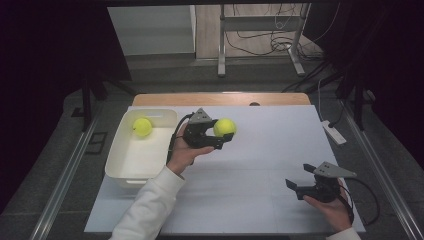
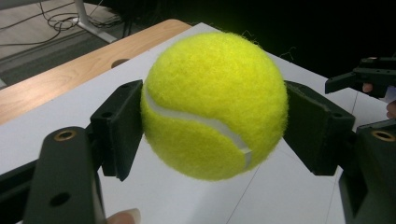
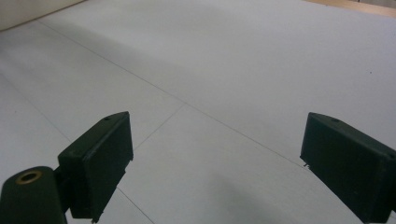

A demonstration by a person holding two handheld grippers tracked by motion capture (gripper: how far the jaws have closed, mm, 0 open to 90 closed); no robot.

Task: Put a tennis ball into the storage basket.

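A yellow tennis ball is clamped between the jaws of my left gripper, held above the white table just right of the white tub. Both pads press on the ball's sides. A second tennis ball lies inside the tub at its far end. My right gripper rests low over the table's near right part, jaws wide apart with nothing between them. In the left gripper view the right gripper shows farther off at the right edge.
The white table sheet covers a wooden top whose far edge is bare. A white power strip lies off the table's right side. Desk legs and cables stand on the floor beyond.
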